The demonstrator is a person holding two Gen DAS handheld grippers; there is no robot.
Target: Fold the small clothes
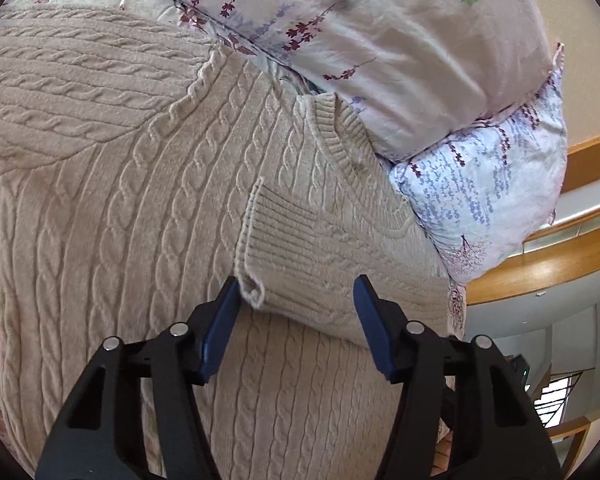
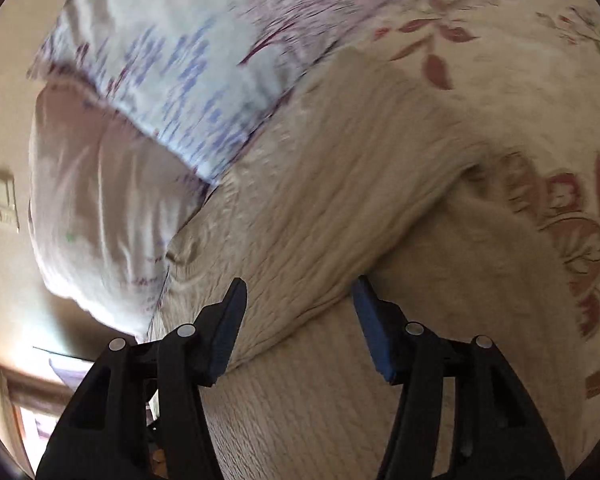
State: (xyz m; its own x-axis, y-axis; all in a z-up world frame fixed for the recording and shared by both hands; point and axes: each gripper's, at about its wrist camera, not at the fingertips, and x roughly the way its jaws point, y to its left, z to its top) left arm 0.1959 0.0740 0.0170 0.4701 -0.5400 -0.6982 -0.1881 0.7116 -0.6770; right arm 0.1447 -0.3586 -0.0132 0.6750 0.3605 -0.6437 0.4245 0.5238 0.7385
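Note:
A beige cable-knit sweater (image 1: 148,200) lies spread on the bed. One sleeve is folded across its body, with the ribbed cuff (image 1: 272,240) lying on the chest near the V neckline (image 1: 340,136). My left gripper (image 1: 296,296) is open just above that folded sleeve, with the cuff's corner beside the left fingertip (image 1: 230,292). In the blurred right wrist view the sweater (image 2: 340,208) shows a raised fold running diagonally. My right gripper (image 2: 300,294) is open and empty over that fold.
Two floral pillows (image 1: 380,40) press against the sweater's neckline side, also in the right wrist view (image 2: 172,64). A cream bedspread with red leaf print (image 2: 500,60) lies under the sweater. A wooden rail (image 1: 560,256) and a wall switch (image 2: 4,196) stand beyond the bed.

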